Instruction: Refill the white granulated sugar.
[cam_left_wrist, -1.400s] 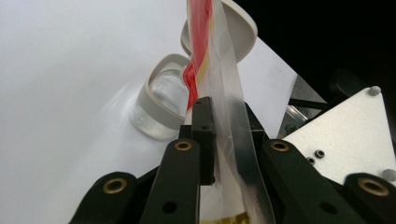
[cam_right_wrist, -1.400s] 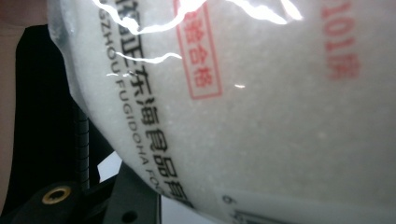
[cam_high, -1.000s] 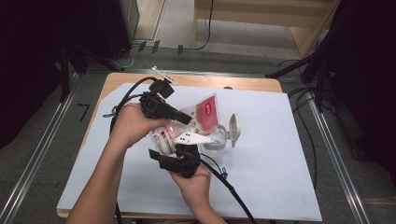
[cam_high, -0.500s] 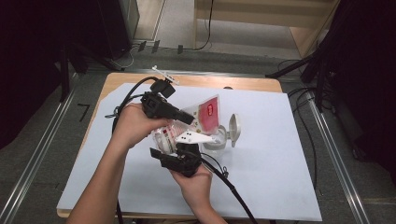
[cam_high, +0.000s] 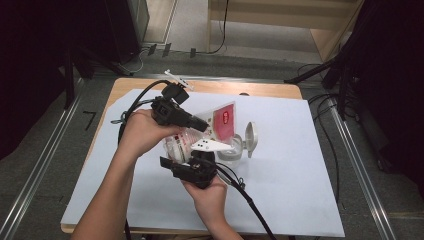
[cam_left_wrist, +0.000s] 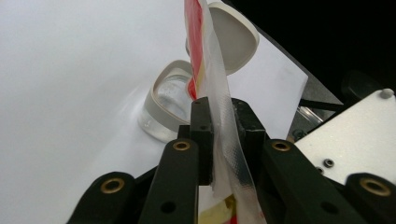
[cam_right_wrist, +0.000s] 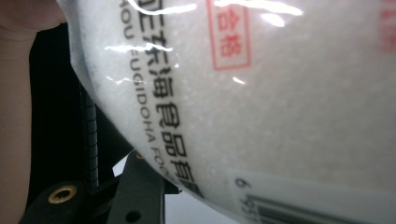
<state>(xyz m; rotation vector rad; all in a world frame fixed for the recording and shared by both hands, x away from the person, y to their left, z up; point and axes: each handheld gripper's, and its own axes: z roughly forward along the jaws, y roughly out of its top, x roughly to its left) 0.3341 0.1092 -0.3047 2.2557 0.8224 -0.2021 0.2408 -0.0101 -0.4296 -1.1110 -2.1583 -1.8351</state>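
The left gripper (cam_high: 197, 123) has its jaws pressed on the clear sealed edge of a red-and-white plastic bag (cam_left_wrist: 219, 116), which passes straight between them and rises beyond their tips. Ahead of these jaws, a clear container (cam_left_wrist: 168, 100) with a pale rim sits on the white sheet (cam_high: 290, 165) covering the desk (cam_high: 150, 84); its hinged lid (cam_left_wrist: 236, 35) stands open just past the bag. The right gripper (cam_high: 192, 167) points at the bag's lower, bulging part. In the right gripper view, the bag (cam_right_wrist: 261, 107), filled with white granules and printed with black and red characters, lies directly against the jaws; whether these jaws are spread or pinching cannot be told.
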